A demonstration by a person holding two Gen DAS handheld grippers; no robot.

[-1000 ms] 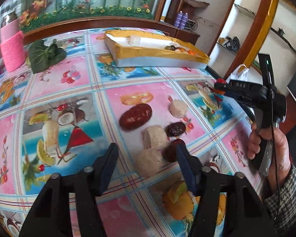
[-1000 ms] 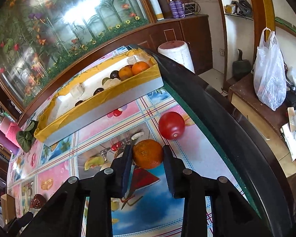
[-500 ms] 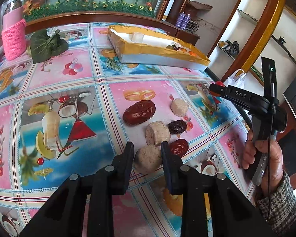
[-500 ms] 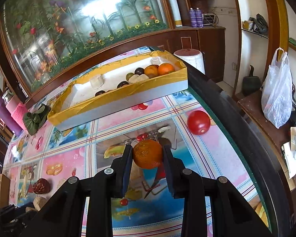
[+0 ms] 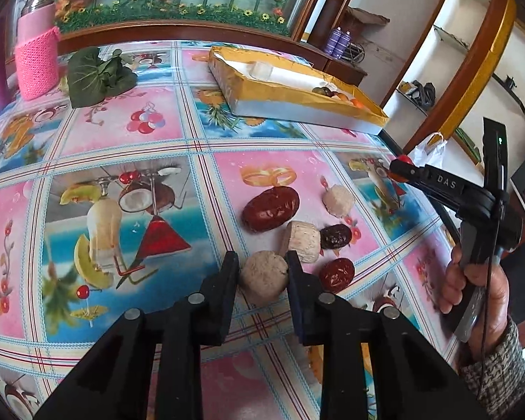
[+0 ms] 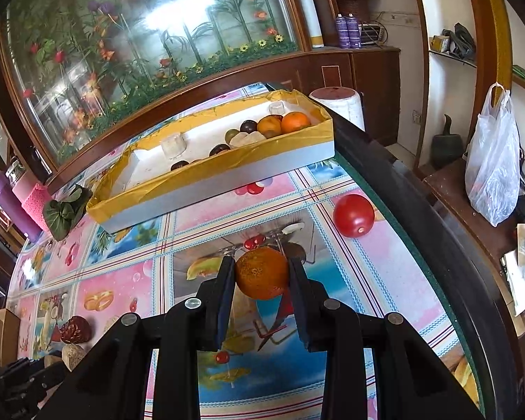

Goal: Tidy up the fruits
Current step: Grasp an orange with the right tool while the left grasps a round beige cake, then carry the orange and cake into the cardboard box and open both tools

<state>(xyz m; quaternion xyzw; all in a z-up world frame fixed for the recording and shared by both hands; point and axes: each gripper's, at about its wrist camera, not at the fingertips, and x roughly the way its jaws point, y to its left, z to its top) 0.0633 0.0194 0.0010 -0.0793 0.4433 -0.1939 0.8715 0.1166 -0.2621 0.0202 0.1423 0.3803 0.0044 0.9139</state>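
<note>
- A pale beige lump is clamped between the fingers of the left gripper, whose jaws have just been closing; whether it is clear of the patterned surface cannot be told.
- An orange is pinched by the right gripper, held above the surface.
- Just beside the beige lump, dark red dates and two more pale pieces are seen lying.
- A red tomato is resting near the surface's edge.
- Further back, a yellow-rimmed tray is seen, with oranges and dark fruits gathered inside.
- A green leafy bunch is placed well apart, beside a pink knitted cover.
</note>
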